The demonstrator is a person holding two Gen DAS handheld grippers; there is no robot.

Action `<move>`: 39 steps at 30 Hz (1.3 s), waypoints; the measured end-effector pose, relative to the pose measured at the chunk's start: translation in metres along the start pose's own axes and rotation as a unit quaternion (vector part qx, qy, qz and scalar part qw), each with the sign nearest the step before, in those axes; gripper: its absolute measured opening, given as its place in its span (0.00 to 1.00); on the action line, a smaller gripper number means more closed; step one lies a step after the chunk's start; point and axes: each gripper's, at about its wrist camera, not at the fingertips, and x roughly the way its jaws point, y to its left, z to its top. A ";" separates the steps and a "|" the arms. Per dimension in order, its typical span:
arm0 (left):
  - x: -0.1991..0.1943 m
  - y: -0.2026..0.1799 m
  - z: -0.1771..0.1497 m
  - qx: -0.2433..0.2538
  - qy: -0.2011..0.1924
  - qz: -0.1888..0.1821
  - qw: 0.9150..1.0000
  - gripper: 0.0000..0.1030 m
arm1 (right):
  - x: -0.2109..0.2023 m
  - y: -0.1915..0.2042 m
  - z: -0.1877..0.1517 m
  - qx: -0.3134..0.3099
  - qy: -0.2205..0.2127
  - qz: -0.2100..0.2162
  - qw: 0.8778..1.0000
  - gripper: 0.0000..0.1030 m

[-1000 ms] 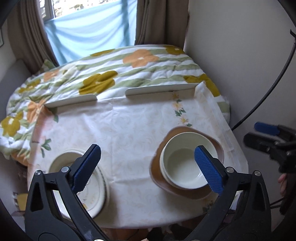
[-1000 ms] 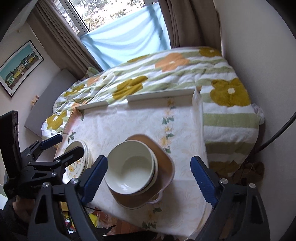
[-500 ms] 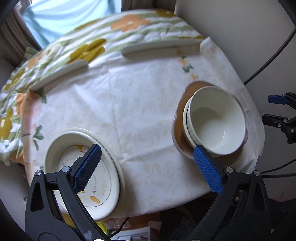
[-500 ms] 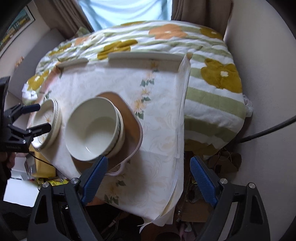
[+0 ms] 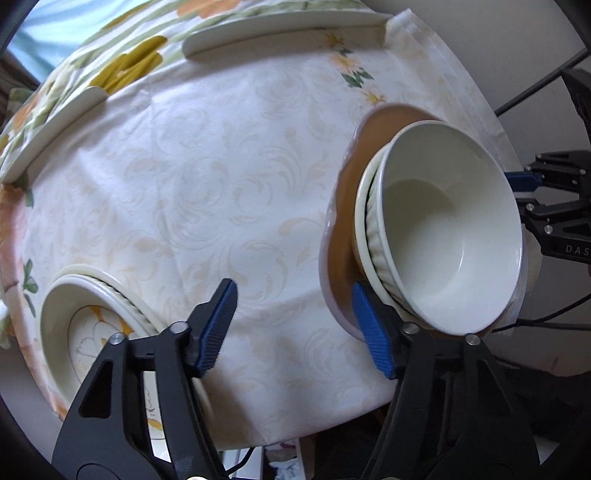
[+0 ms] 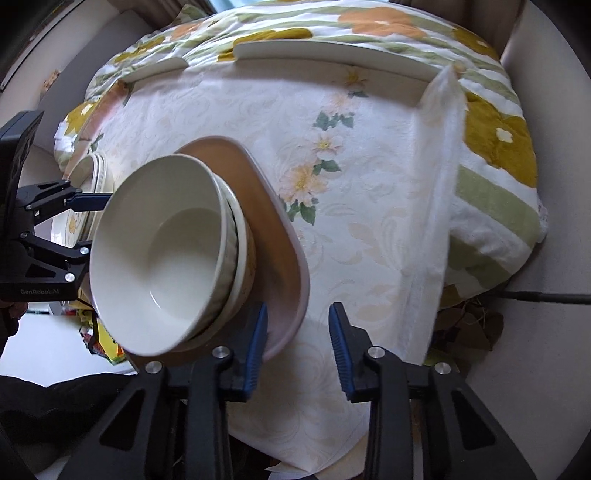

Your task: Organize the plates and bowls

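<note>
— Looking along our left tongs [image 5: 291, 325], we see the blue pads apart over the pale cloth of the bench [image 5: 192, 192], nothing between them. The right pad sits just beside the rim of the brown tray [image 5: 338, 236], though we cannot tell whether it touches. On that tray stand the stacked bowls [image 5: 443, 236], white and nested. At the near left lies the stack of plates [image 5: 92, 325], partly covered by the tongs' black arm.

— From our right tongs [image 6: 297, 339] we get the other side: pads apart and holding nothing, the left pad at the tray's [image 6: 273, 206] near edge, contact again unclear. The stacked bowls [image 6: 159, 251] fill the left of this view and hide most of the stack of plates [image 6: 92, 173]; only a sliver of rims shows behind them. This view alone shows the cloth's folded right edge and the flowered quilt [image 6: 495, 147] beyond it.

— How many bowls?

— At least two rims; beyond that we cannot tell. Each view catches the other tongs at its margin, cut off by the frame. Two pale strips [image 5: 280, 29] lie along the cloth's far edge.
</note>
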 end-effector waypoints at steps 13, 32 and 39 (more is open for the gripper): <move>-0.001 -0.014 0.004 0.029 0.008 0.008 1.000 0.33 | 0.023 0.001 0.000 -0.023 0.017 0.035 0.999 0.20; 0.009 -0.030 0.003 0.015 0.011 -0.017 1.000 0.15 | 0.013 -0.004 -0.005 -0.011 -0.010 0.043 0.999 0.16; 0.006 -0.023 -0.005 -0.013 0.012 -0.020 1.000 0.15 | 0.014 0.003 0.003 -0.029 -0.003 0.041 0.999 0.15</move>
